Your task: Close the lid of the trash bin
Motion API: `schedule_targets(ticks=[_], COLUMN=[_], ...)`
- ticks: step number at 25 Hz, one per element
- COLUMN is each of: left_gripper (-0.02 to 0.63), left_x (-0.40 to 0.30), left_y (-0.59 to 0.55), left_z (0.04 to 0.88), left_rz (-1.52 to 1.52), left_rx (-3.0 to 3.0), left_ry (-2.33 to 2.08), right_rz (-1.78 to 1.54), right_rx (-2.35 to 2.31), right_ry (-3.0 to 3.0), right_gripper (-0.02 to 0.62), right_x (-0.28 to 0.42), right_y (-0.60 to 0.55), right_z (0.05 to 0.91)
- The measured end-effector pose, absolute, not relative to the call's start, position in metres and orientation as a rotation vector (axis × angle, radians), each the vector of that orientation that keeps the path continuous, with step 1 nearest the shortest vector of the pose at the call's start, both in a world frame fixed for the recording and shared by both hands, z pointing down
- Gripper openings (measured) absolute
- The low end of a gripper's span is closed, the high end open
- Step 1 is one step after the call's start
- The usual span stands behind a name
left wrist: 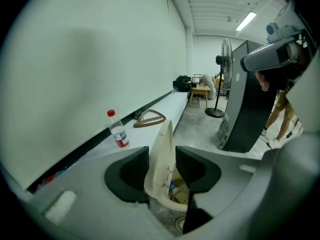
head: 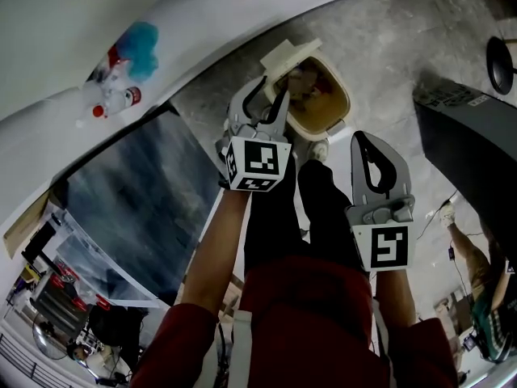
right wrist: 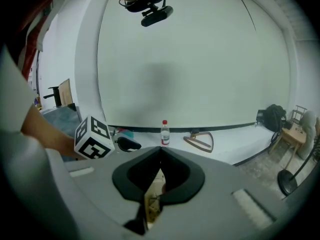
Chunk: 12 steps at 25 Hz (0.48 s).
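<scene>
A cream trash bin (head: pixel 321 97) stands on the concrete floor, holding rubbish, with its lid (head: pixel 289 56) raised upright at the far side. My left gripper (head: pixel 273 87) reaches over the bin's left edge. In the left gripper view the lid (left wrist: pixel 161 156) stands edge-on between the two black pads of the left gripper (left wrist: pixel 162 151), with thin gaps on either side, so the jaws are open around it. The bin's opening (left wrist: pixel 176 196) shows just below. My right gripper (head: pixel 360 137) hangs to the right of the bin and nearer to me, its jaws shut and empty (right wrist: pixel 160 150).
A white ledge (left wrist: pixel 150 136) along the wall carries a water bottle (left wrist: pixel 118 130) and a wooden hanger (left wrist: pixel 149 119). A tall black cabinet (head: pixel 464 136) stands to the right, a floor fan (left wrist: pixel 223 74) beyond it. The person's dark-trousered legs (head: pixel 299 208) stand just before the bin.
</scene>
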<state>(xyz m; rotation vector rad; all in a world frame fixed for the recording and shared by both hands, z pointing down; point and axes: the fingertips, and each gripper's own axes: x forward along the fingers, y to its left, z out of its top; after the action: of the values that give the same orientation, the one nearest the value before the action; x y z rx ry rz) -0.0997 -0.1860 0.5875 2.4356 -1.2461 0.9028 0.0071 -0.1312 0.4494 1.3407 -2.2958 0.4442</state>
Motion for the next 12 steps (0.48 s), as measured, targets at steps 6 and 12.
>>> schedule_targets(ticks=[6, 12], left_gripper=[0.169, 0.169], left_x=[-0.094, -0.074], left_y=[-0.178, -0.151], left_z=[0.587, 0.590], left_rz=[0.862, 0.874], left_rx=[2.427, 2.429], left_ry=[-1.247, -1.151], right_rz=[0.440, 0.457], right_rx=[1.342, 1.367], right_ry=[-2.293, -2.286], right_gripper=[0.000, 0.000], right_x=[0.013, 0.026], right_y=[-0.122, -0.112], right_z=[0.451, 0.453])
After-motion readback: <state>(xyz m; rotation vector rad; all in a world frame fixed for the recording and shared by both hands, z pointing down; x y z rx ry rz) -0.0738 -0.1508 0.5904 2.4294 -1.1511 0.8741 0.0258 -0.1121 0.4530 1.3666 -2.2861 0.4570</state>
